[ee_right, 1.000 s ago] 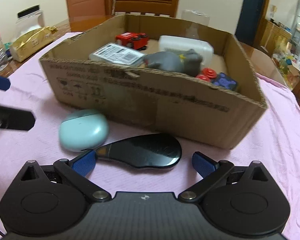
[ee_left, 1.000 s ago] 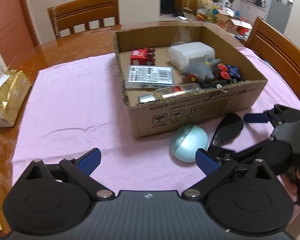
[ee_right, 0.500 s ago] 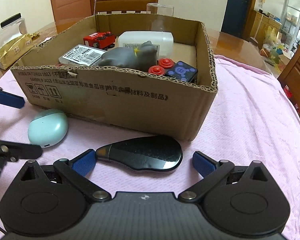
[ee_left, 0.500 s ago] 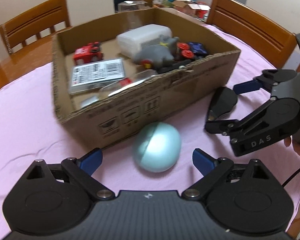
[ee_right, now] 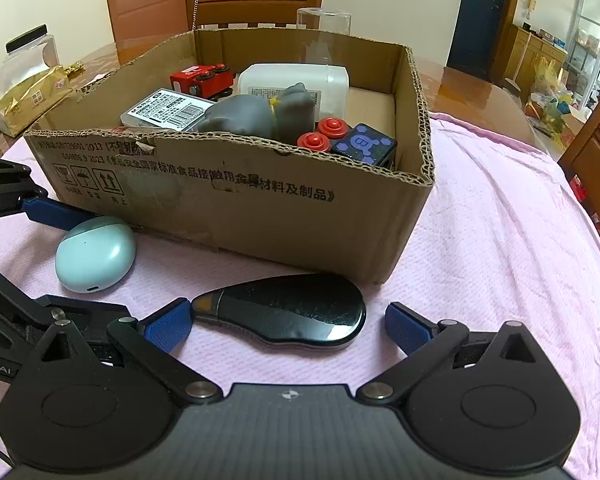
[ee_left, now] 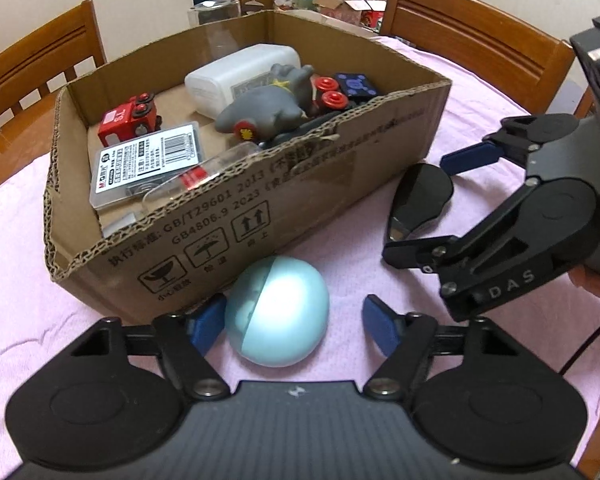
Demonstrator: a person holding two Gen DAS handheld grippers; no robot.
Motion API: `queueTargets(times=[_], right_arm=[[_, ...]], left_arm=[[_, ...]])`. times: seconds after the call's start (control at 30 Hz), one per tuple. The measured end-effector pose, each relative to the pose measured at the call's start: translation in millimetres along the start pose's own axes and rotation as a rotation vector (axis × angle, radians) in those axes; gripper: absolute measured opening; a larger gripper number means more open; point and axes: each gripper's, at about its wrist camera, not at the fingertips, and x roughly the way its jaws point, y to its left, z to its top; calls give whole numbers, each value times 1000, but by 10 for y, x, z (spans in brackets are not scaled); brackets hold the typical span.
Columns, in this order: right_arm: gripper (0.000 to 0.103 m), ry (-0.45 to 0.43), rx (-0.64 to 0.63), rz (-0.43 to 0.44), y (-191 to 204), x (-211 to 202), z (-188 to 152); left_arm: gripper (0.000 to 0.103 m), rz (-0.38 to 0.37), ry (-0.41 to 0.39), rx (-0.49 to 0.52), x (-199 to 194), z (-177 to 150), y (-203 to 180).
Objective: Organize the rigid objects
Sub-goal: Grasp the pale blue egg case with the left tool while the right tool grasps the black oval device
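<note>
Left tongs (ee_left: 292, 322) closing around teal case (ee_left: 278, 312), cardboard box (ee_left: 260, 216) just behind.

On the front wall of the cardboard box (ee_left: 260, 216) we read "GB/T29601 2013" and "GB4806.9 2023", above three handling signs: a broken glass, an umbrella and two upward arrows. The right wrist view shows "食品接触用" and "材料及制品" on that wall. The right claw (ee_left: 496, 276) bears "DAS". The clear plastic case (ee_left: 148, 164) carries a barcode and "M&G".
</note>
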Motion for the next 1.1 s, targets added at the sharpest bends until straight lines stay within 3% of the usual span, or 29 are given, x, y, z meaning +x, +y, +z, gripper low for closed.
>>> queueTargets(times=[0.27, 0.4, 0.73, 1.1], right_arm=[[103, -1, -9, 6, -10, 2, -2], [103, -3, -13, 8, -10, 2, -4], [103, -12, -12, 7, -8, -1, -19], [103, 1, -53, 37, 44, 8, 28]], left_arm=[[65, 5, -9, 5, 0, 23, -15], [52, 12, 4, -8, -25, 47, -11], [52, 23, 43, -90, -124, -52, -10], [52, 33, 39, -86, -114, -39, -2]])
